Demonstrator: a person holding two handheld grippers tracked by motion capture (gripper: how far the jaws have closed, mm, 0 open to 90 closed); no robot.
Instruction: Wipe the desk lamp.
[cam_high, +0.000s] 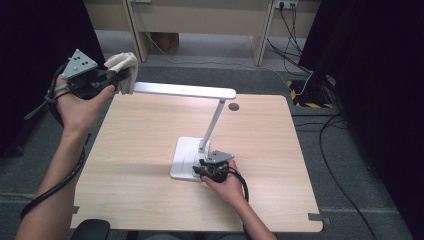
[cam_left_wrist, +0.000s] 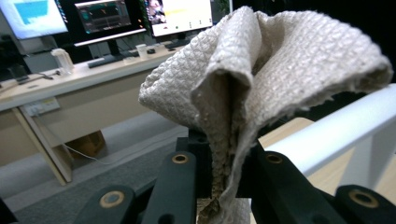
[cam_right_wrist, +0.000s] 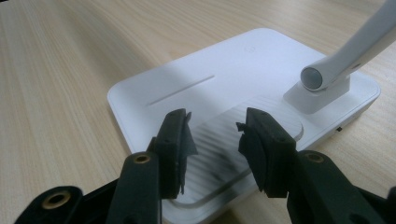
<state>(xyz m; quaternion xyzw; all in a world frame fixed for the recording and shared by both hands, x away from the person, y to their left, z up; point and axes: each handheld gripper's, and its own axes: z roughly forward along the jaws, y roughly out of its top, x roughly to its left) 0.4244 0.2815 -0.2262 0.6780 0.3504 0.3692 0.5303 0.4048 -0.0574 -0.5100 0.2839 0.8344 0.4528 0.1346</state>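
Pinching a beige cloth (cam_left_wrist: 280, 70) at the lamp head's (cam_high: 185, 90) left end for wiping, left gripper (cam_high: 117, 76) clamps it while right gripper (cam_right_wrist: 215, 140), jaws parted and empty, steadies the lamp base (cam_right_wrist: 196, 84).

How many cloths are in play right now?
1. The cloth is pinched in the left gripper, raised off the table's far left corner, beside the tip of the lamp head. No other shows on the table.
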